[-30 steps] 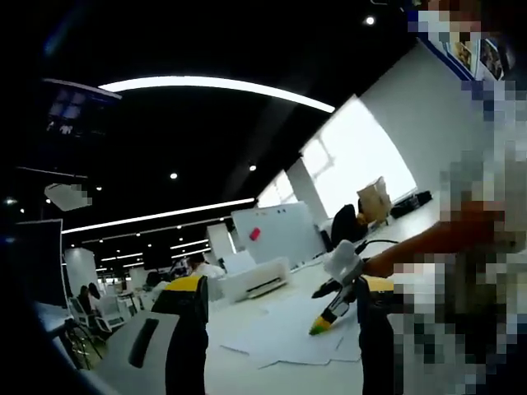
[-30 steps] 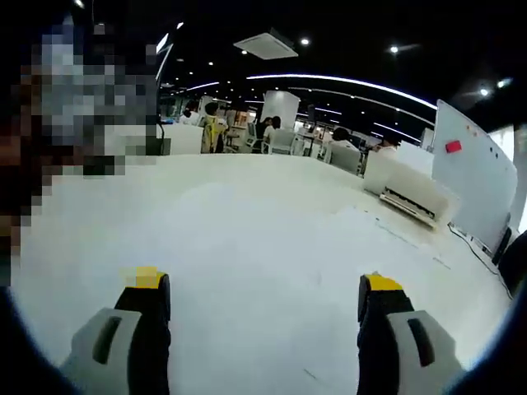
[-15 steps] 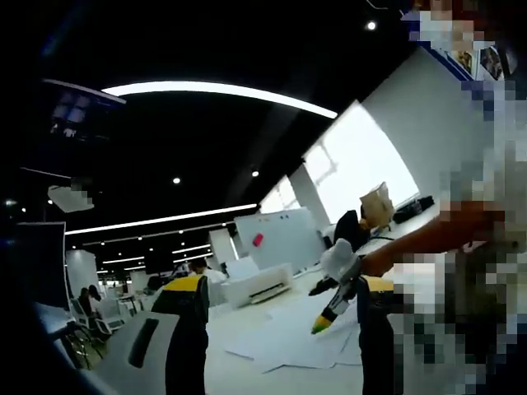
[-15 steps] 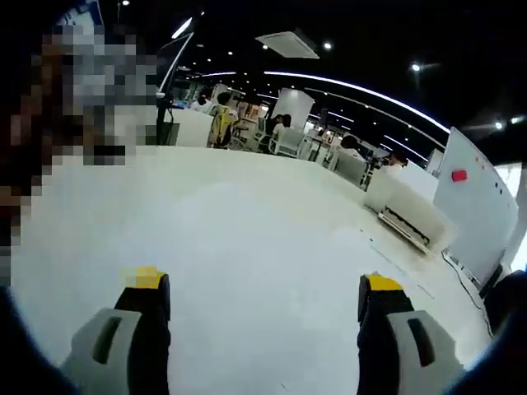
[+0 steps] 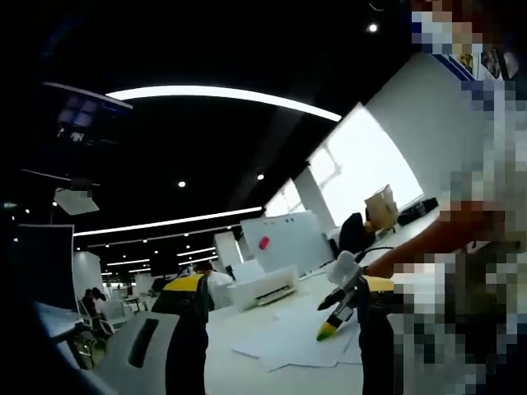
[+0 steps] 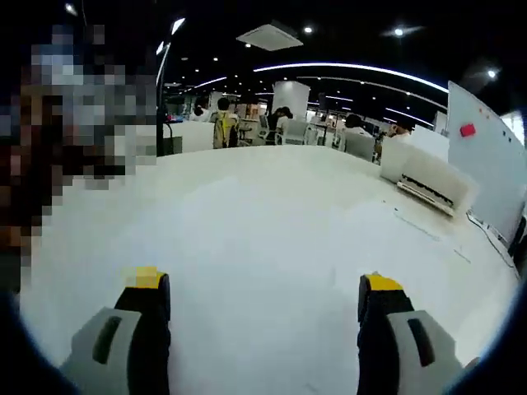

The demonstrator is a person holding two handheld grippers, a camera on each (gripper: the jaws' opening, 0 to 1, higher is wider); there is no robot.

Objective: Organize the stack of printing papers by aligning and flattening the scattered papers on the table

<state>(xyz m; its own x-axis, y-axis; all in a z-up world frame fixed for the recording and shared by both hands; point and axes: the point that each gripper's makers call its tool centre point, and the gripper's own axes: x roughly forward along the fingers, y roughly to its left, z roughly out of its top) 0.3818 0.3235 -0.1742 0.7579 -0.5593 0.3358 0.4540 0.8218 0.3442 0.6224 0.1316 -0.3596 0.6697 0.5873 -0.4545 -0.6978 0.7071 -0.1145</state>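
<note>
Both views shifted slightly since earlier; papers [image 5: 296, 341] unmoved on surface [image 6: 272, 230]. Left gripper [image 5: 280, 300] and right gripper [image 6: 268, 295] jaws wide, empty. Paper edges blurred.

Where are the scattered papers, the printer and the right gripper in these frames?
scattered papers [image 5: 284, 346]: left gripper view, on the top sheet's bare middle.
printer [image 6: 428, 177]: right gripper view, on its white top.
right gripper [image 5: 332, 317]: left gripper view, between its yellow-green fingertips.

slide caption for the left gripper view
Open left gripper faces scattered papers on a white table; right gripper over them.
</note>
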